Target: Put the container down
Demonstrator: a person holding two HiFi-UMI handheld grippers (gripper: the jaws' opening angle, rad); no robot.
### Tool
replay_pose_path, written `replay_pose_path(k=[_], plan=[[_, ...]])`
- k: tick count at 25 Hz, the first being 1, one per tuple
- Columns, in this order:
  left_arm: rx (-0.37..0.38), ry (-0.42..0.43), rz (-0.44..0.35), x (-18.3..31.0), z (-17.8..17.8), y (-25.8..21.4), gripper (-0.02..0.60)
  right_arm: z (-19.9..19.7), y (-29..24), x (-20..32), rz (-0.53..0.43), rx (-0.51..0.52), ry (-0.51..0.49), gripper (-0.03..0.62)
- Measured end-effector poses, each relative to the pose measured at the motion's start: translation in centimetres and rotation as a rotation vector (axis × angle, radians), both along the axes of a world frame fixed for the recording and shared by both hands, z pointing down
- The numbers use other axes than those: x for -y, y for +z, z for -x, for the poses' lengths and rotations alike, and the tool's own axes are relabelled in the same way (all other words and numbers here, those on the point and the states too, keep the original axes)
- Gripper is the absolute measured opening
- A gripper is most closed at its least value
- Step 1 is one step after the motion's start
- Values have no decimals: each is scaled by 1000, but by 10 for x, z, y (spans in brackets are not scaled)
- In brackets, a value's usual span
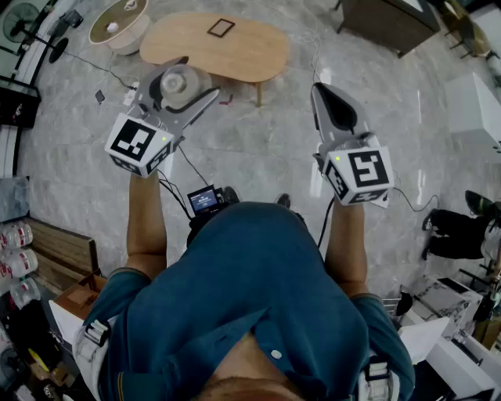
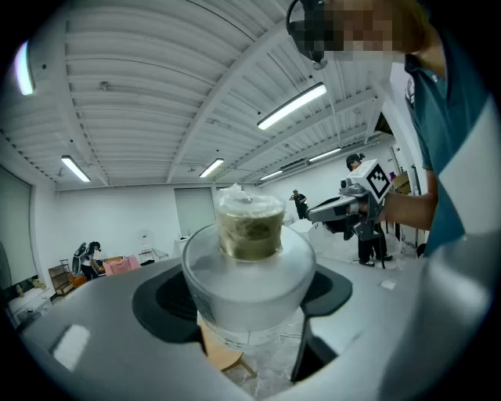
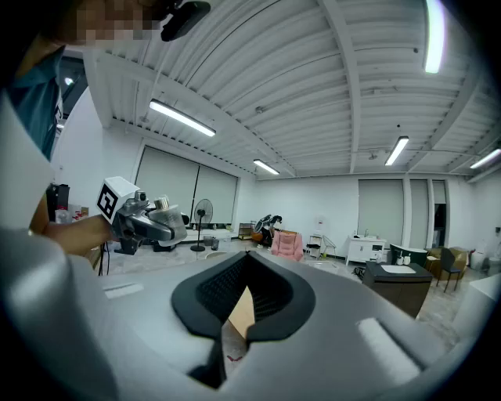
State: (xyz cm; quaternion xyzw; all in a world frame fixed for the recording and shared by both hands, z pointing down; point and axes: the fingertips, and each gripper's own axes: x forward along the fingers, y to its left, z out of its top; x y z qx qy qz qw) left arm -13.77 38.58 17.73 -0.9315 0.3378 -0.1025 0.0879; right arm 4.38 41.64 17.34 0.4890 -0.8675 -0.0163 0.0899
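Note:
A clear round plastic container (image 2: 249, 270) with a lid and brownish contents sits between the pads of my left gripper (image 2: 246, 305), which is shut on it and holds it upright in the air. In the head view the container (image 1: 179, 81) hangs above the marble floor, just in front of the oval wooden table (image 1: 235, 48). My right gripper (image 1: 330, 100) is level beside it at the right, shut with nothing in it; its pads (image 3: 275, 291) meet at the tip. From the right gripper view I see the left gripper (image 3: 149, 222) carrying the container (image 3: 163, 205).
A small dark frame (image 1: 221, 27) lies on the wooden table. A round white stool or bowl (image 1: 119, 25) stands at its left. Cables (image 1: 192, 168) run over the floor. A dark cabinet (image 1: 387, 21) is at the far right, and boxes and bottles crowd the left edge.

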Motion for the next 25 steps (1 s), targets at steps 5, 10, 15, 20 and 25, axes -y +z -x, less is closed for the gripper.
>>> replay_pose_path(k=[5,10,15,20,25], plan=[[0,8,7,7,11,5,336,12,5,5,6,-6,4,8],[0,26,14,16,23,7,336,23,6,13,16,-20,17,8],[-12,40,19,24,40,11,336,41,6,19,19,-8,30,9],[-20,53,16,34,49,12,336,53,2,28,8,15,28,12],[-28,49,21,55,48,10,336,52,0,51,13,23,20,12]])
